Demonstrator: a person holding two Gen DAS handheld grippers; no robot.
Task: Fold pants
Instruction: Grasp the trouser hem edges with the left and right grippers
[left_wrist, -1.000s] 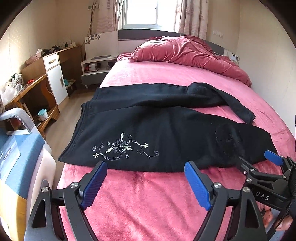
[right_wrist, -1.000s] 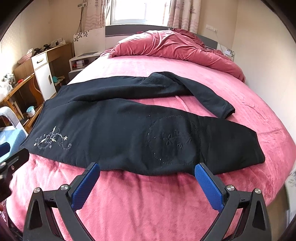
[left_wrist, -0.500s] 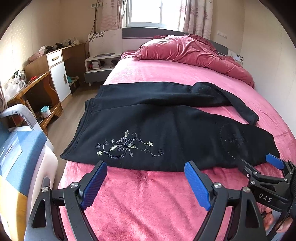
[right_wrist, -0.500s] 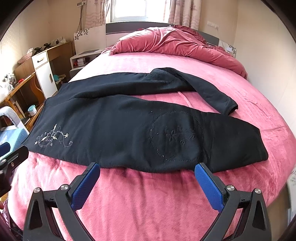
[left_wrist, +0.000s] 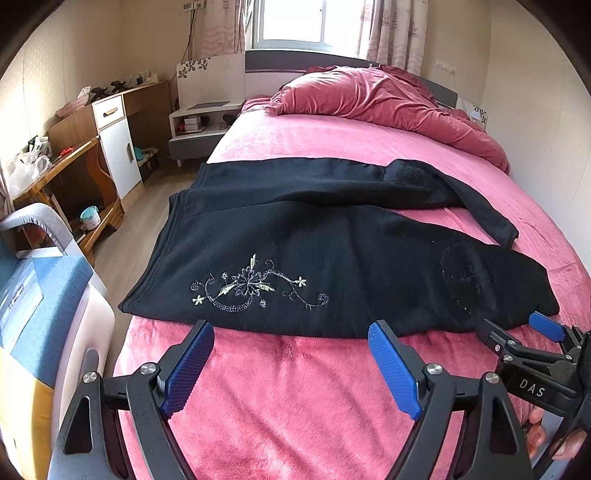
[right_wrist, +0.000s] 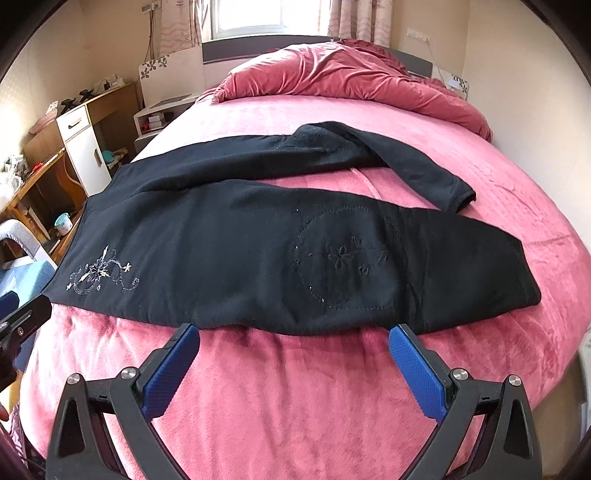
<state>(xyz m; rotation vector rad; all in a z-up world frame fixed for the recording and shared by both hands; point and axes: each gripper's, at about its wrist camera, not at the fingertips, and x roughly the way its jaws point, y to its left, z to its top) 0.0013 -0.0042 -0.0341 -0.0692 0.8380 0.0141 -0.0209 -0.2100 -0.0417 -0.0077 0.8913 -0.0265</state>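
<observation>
Both pairs of blue-padded fingers are spread wide and hold nothing: the left gripper (left_wrist: 291, 334) and the right gripper (right_wrist: 293, 338) each hang over bare pink cover, their tips just short of the near edge of the pants (right_wrist: 258, 243).

The bed (left_wrist: 295, 406) fills most of both views, covered in a pink plush blanket. A rumpled red duvet (left_wrist: 388, 99) is heaped at its far end, under the window (left_wrist: 291, 20).

The pants, black, lie spread across the bed's width, waistband toward the left edge and cuffs toward the right. The near leg lies flat and straight; the far leg is bent partway along, so its cuff (right_wrist: 458, 195) angles back toward the near leg.

Beside the bed on the left stand a wooden desk with a white cabinet (left_wrist: 114, 147) and a low nightstand (left_wrist: 199, 129).

In the left view the right gripper shows at the lower right edge, with fingers of a hand (left_wrist: 539, 435) beneath it.

White floral embroidery (left_wrist: 255, 286) sits near the waistband, and a fainter stitched circle (right_wrist: 343, 258) marks the near leg further along.
</observation>
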